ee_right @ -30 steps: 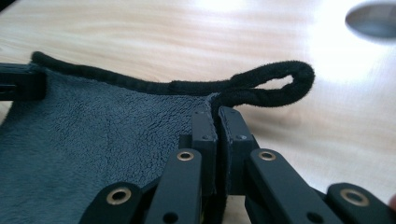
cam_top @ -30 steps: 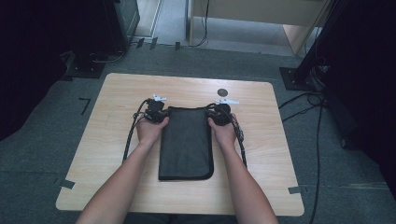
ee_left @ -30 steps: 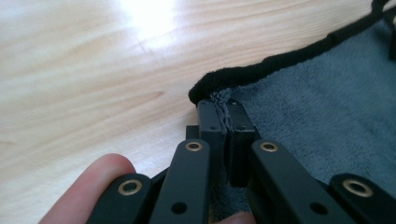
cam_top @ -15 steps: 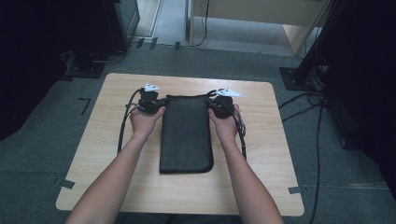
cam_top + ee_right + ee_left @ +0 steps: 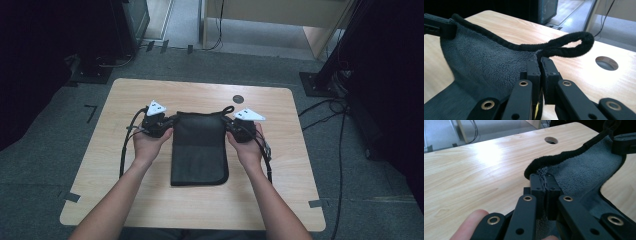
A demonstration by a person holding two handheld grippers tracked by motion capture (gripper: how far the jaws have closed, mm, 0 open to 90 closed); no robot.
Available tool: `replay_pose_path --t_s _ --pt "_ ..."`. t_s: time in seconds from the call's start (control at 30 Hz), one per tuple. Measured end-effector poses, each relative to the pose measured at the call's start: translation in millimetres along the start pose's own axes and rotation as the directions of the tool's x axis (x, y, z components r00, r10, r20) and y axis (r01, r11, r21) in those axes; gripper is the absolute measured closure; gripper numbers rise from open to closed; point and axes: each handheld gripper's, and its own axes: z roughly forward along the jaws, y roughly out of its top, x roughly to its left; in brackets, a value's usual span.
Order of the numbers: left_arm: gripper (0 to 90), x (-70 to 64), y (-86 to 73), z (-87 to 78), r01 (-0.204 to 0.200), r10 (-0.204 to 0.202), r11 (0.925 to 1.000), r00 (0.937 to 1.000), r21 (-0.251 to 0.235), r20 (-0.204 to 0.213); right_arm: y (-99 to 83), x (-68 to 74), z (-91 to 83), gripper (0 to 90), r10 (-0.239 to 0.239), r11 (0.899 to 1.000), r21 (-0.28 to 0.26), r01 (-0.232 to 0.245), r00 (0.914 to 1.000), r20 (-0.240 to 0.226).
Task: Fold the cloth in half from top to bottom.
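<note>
A dark grey towel (image 5: 200, 150) with a black hem lies folded lengthwise in the middle of the wooden table (image 5: 125, 165). My left gripper (image 5: 167, 121) is shut on its far left corner, and the fleece (image 5: 584, 170) is pinched between the jaws (image 5: 544, 182). My right gripper (image 5: 227, 122) is shut on the far right corner (image 5: 540, 58), beside a black hanging loop (image 5: 574, 46). The far edge is lifted slightly off the table and sags between the two grippers. The near end of the towel rests flat.
A round cable hole (image 5: 238, 98) sits in the table just beyond the towel. Cables (image 5: 122, 150) trail from both grippers toward the near edge. Dark equipment stands and floor cables (image 5: 345, 110) surround the table.
Both grippers have moved toward the far side of the table with the towel's corners, dragging the towel along. The far edge now hangs raised between them.
</note>
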Motion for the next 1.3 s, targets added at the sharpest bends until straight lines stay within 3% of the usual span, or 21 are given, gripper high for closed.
replay_pose_path --t_s 0.1,0.2,0.33,0.5,0.63,0.77,0.9,1.07,1.17,1.3 --pt "88.3 -8.0 -7.4 -6.4 -0.02 0.02 0.9997 0.9998 -0.011 0.007 -7.1 3.5 -11.3 86.3 -0.008 1.0 -0.008 0.008 0.9999 -0.013" --pt "88.2 -15.0 -16.5 -12.9 -0.074 0.074 0.9972 0.9972 -0.011 0.007 -14.6 6.7 -19.0 86.3 -0.005 1.0 0.005 0.005 0.9993 -0.037" --pt "88.2 -22.7 -29.0 -18.6 -0.086 0.086 0.9963 0.9959 0.003 0.028 -26.7 11.5 -27.4 86.3 -0.016 0.999 0.032 0.018 0.9985 -0.052" --pt "88.1 -34.0 -52.4 -23.7 -0.103 0.101 0.9936 0.9938 0.046 0.047 -49.7 19.5 -34.6 86.3 -0.016 0.996 0.084 0.022 0.9969 -0.077" --pt "87.7 -37.5 -71.7 -25.7 -0.11 0.103 0.9896 0.9922 0.093 0.07 -68.3 21.8 -37.1 86.2 0.074 0.987 0.15 -0.053 0.9873 -0.141" --pt "85.5 -40.3 -86.7 -20.6 -0.113 0.1 0.9812 0.9911 0.156 0.087 -82.8 24.2 -36.1 85.3 0.065 0.977 0.209 -0.034 0.9871 -0.146" --pt "85.2 -39.1 -90.2 -21.9 -0.084 0.071 0.986 0.9934 0.144 0.09 -81.9 19.9 -37.8 85.2 0.101 0.98 0.188 -0.071 0.983 -0.153" --pt "85.0 -31.9 -91.3 -22.0 -0.012 0.002 0.9933 0.9966 0.115 0.082 -54.5 20.0 -27.6 85.4 0.038 0.994 0.103 -0.023 0.9899 -0.137" --pt "84.9 -27.2 -90.7 -23.0 0.043 -0.049 0.995 0.9966 0.09 0.066 -33.3 19.1 -2.3 85.5 -0.043 0.994 0.091 0.053 0.9926 -0.113" --pt "84.7 -22.3 -89.5 -21.0 0.096 -0.1 0.9922 0.9942 0.079 0.04 -16.2 12.2 42.6 85.5 -0.013 0.987 0.155 0.031 0.9933 -0.115"
